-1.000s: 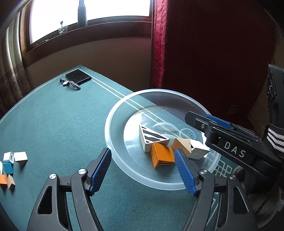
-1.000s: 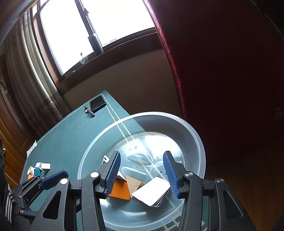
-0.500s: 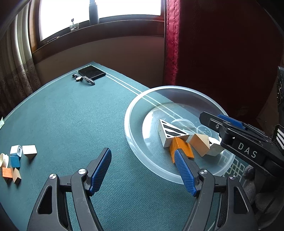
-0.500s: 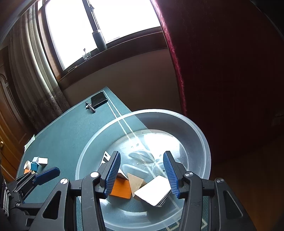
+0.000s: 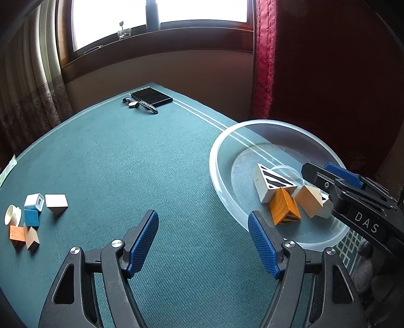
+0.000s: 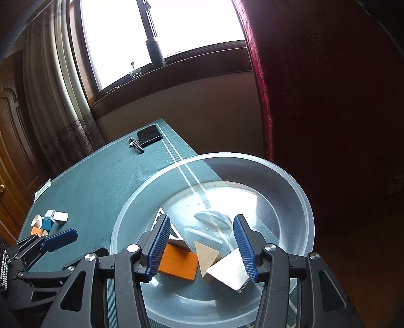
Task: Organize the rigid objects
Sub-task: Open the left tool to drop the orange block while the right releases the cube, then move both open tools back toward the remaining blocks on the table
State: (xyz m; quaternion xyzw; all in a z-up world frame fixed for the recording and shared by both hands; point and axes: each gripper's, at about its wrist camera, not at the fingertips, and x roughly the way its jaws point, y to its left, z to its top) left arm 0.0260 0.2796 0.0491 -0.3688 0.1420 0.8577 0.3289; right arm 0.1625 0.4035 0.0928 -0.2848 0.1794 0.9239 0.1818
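A clear plastic bowl (image 5: pixel 252 127) sits at the table's right edge and holds several blocks: a white striped wedge (image 5: pixel 271 183), an orange block (image 5: pixel 284 209) and a tan block (image 5: pixel 309 199). My left gripper (image 5: pixel 203 232) is open and empty over the green cloth, left of the bowl. My right gripper (image 6: pixel 202 242) is open above the bowl (image 6: pixel 290 176), over the orange block (image 6: pixel 179 265), a tan block (image 6: pixel 205 253) and a white block (image 6: pixel 228 271). A cluster of small blocks (image 5: pixel 32 217) lies at the far left.
A black phone (image 5: pixel 151 97) and a wristwatch (image 5: pixel 140 104) lie at the table's far edge. A red curtain (image 5: pixel 315 63) hangs behind the bowl. A bottle (image 5: pixel 152 12) stands on the window sill. The right gripper's arm (image 5: pixel 353 201) reaches over the bowl's right side.
My left gripper has drawn back to the left, away from the bowl and out over the cloth. My right gripper stays open over the bowl, barely moved.
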